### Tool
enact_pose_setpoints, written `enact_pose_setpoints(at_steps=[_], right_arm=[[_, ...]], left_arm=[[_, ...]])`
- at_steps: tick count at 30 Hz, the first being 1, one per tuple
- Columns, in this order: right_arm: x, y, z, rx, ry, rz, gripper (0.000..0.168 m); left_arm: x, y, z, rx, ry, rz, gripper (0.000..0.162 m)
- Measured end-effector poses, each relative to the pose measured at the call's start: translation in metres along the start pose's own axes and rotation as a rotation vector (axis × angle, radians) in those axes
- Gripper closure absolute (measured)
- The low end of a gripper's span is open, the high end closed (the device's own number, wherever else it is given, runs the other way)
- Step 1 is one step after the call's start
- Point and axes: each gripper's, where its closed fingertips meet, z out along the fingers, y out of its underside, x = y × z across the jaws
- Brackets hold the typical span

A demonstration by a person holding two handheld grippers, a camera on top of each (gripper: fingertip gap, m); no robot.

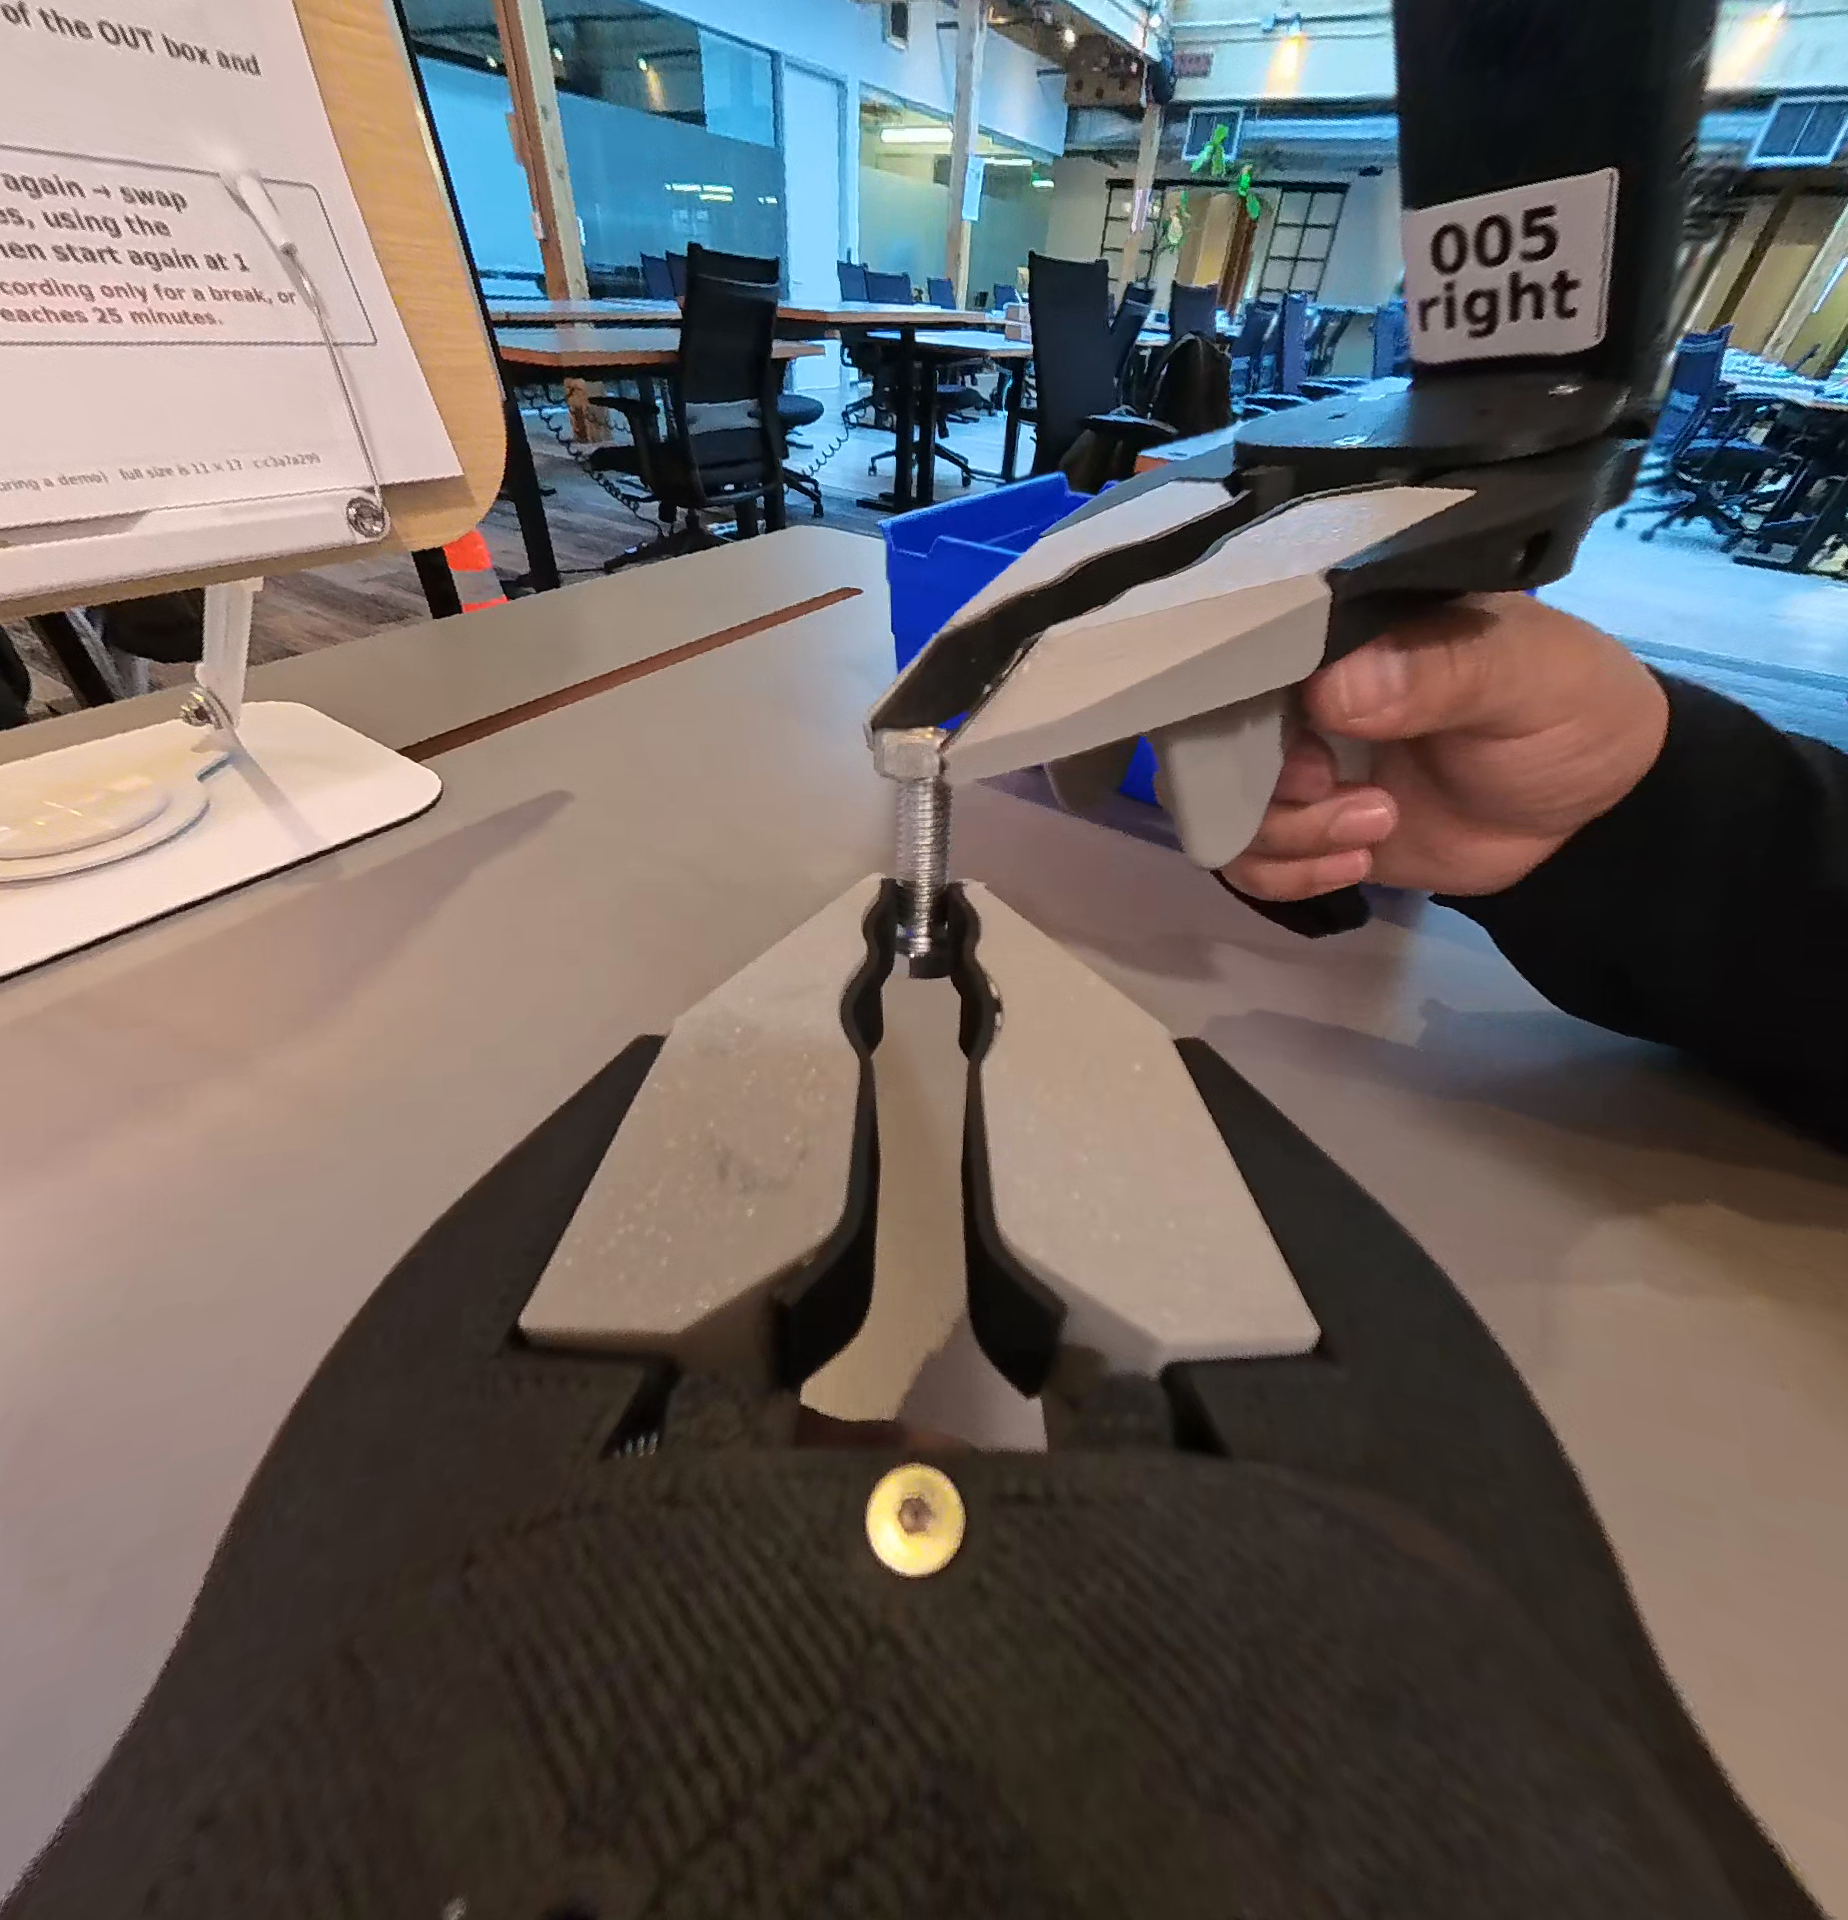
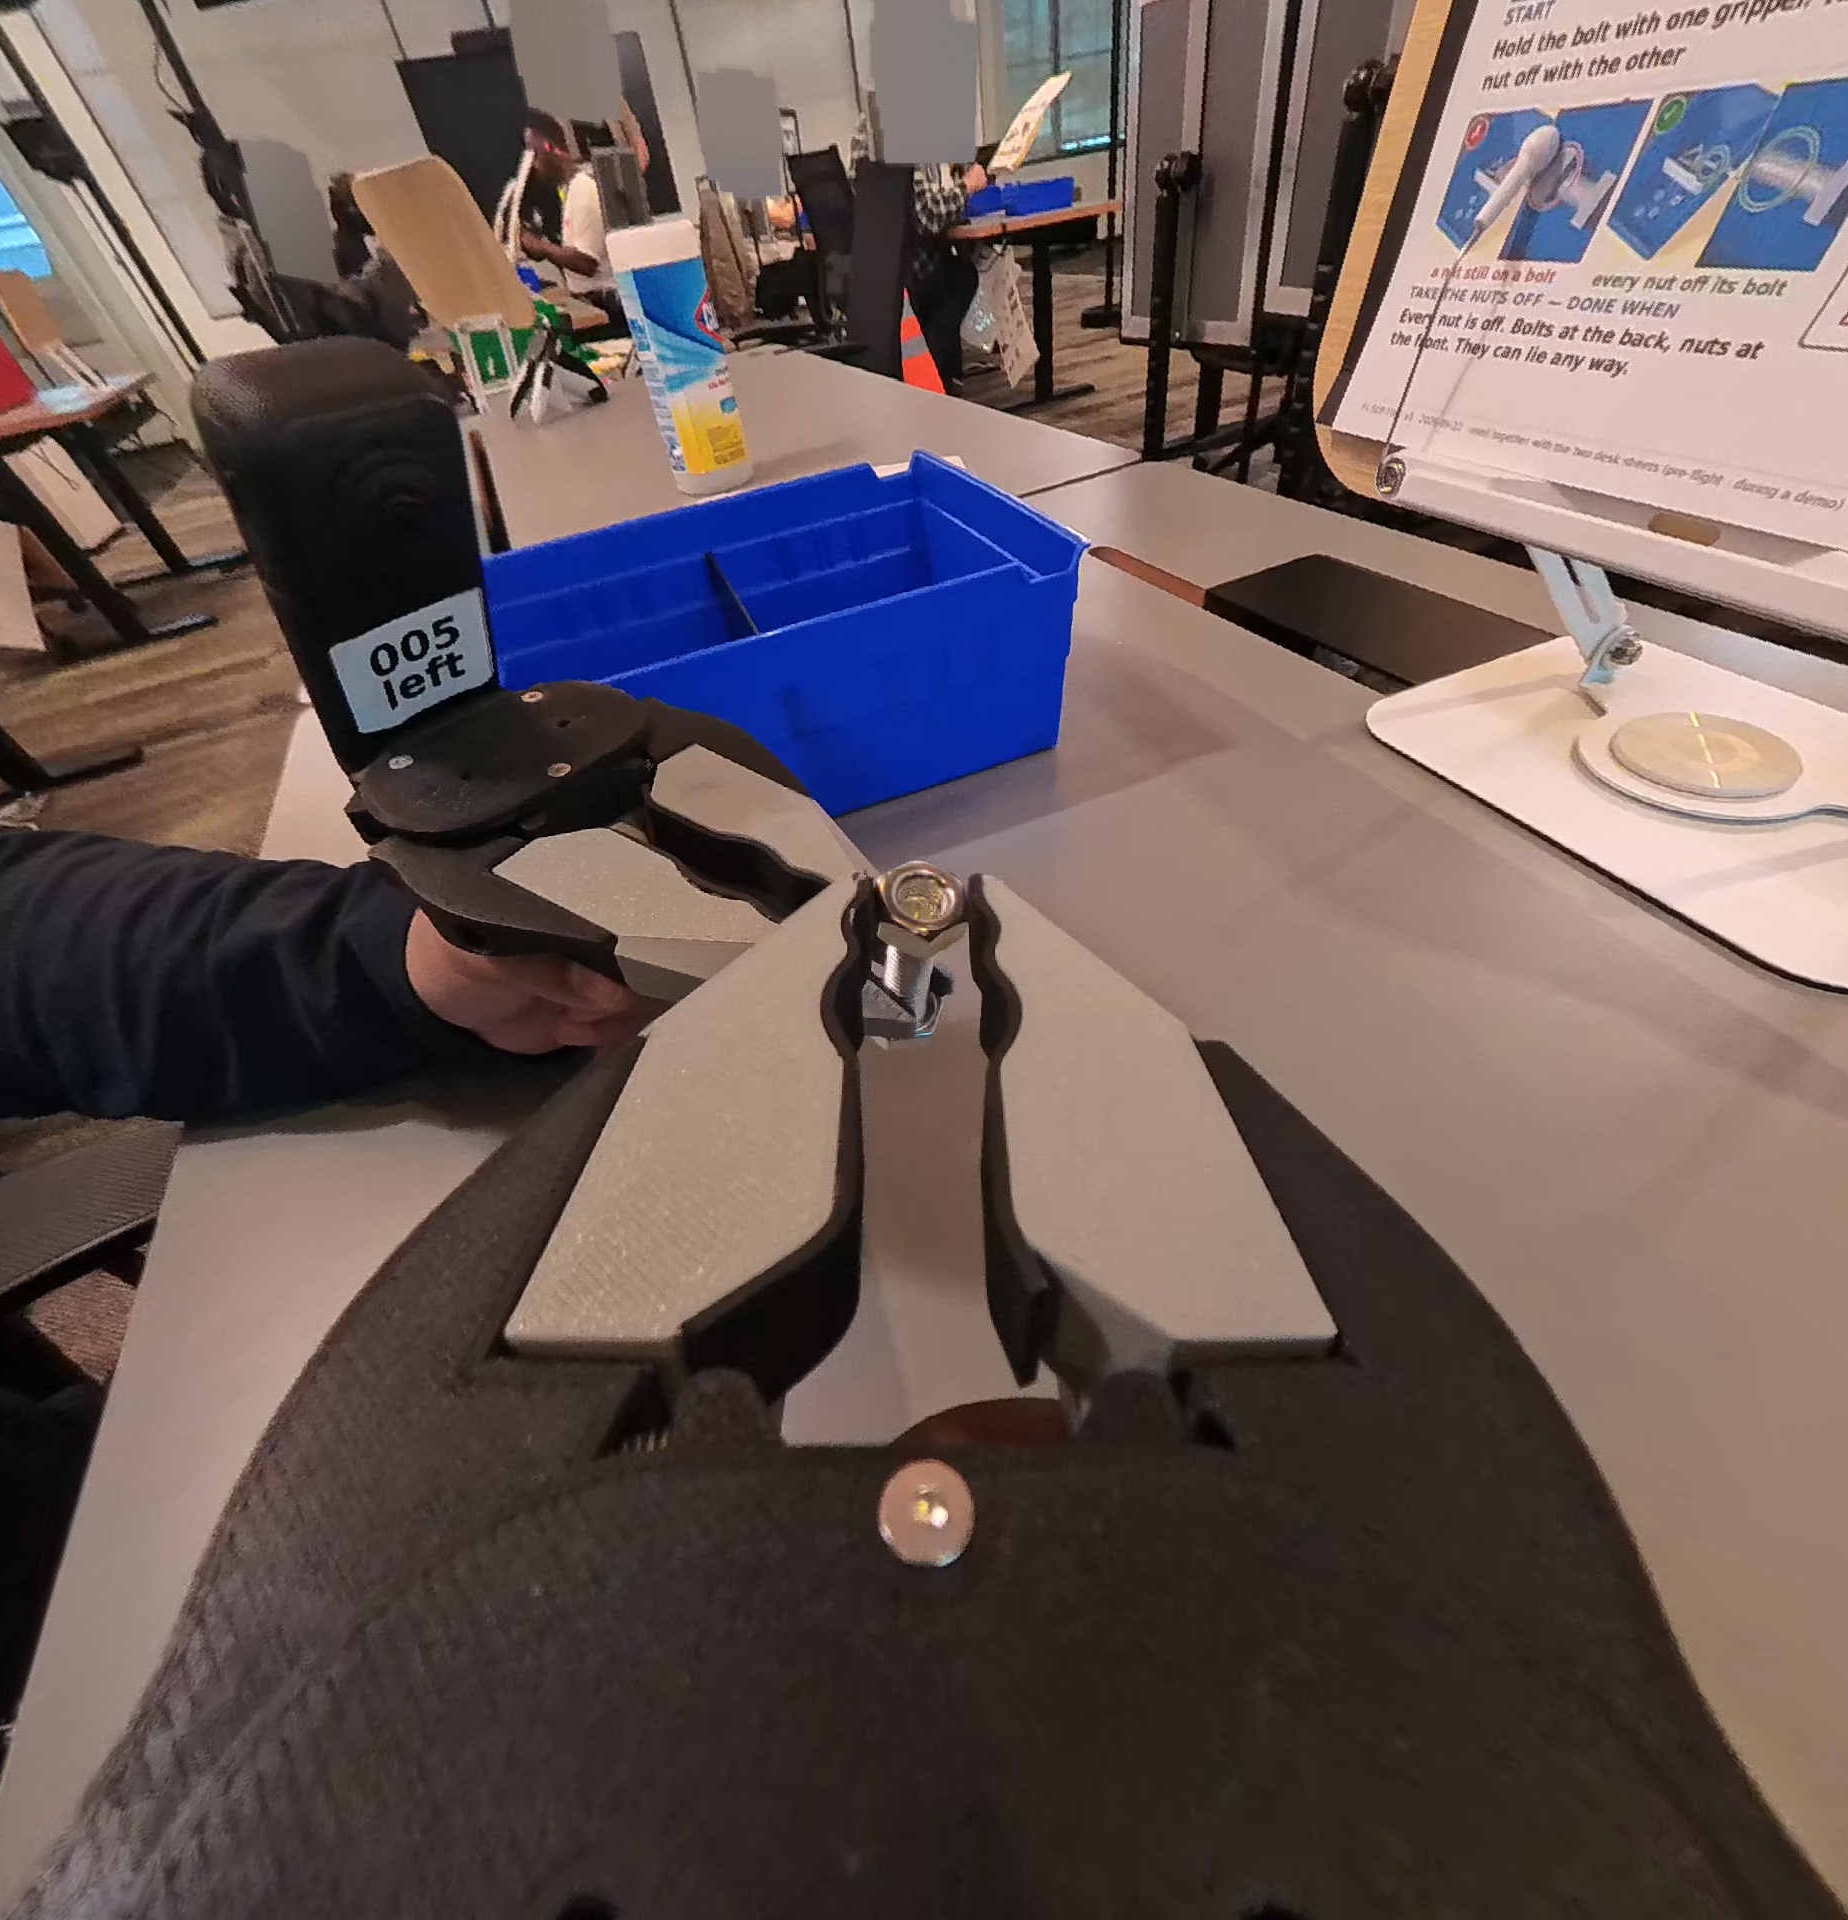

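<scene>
A silver hex bolt (image 1: 921, 821) stands upright above the grey table (image 1: 484, 1143). My left gripper (image 1: 922, 935) is shut on the nut (image 1: 925, 940) at the bolt's lower end. My right gripper (image 1: 904, 732) comes in from the upper right and is shut on the bolt's hex head. In the right wrist view my right gripper (image 2: 915, 914) clamps the hex head (image 2: 918, 896). The threads and the nut (image 2: 904, 1023) show just below it. The left gripper's fingers (image 2: 629, 894) reach in from the left, with their tips hidden behind my right finger.
A blue divided bin (image 2: 795, 644) stands on the table just beyond the grippers; it also shows in the left wrist view (image 1: 951, 561). An instruction sheet on a white stand (image 2: 1626, 790) (image 1: 224, 790) stands to the side. A wipes canister (image 2: 681, 353) stands farther back. People sit at distant desks. Only a small space, under 4 cm, lies between the two pairs of fingers.
</scene>
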Motion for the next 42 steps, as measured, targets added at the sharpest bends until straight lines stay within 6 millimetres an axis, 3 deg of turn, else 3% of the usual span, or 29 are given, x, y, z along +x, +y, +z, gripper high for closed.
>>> enact_pose_setpoints(at_steps=[11,19,25,35,42], right_arm=[[-0.008,-0.022,-0.018,0.141,-0.071,-0.006,0.144],[-0.019,-0.021,-0.022,0.164,-0.174,0.001,0.134],[-0.016,-0.016,-0.021,0.127,-0.129,-0.048,0.143],[-0.016,-0.013,-0.017,0.118,-0.155,0.005,0.142],[-0.016,-0.006,-0.014,0.068,-0.146,-0.004,0.154]], left_arm=[[0.003,-0.005,-0.002,0.021,0.02,-0.011,0.155],[0.019,-0.02,-0.008,0.108,0.127,-0.037,0.155],[0.021,-0.015,-0.006,0.089,0.137,-0.034,0.155],[0.022,-0.014,-0.005,0.081,0.142,-0.03,0.155],[0.021,-0.01,-0.004,0.055,0.13,-0.019,0.155]])
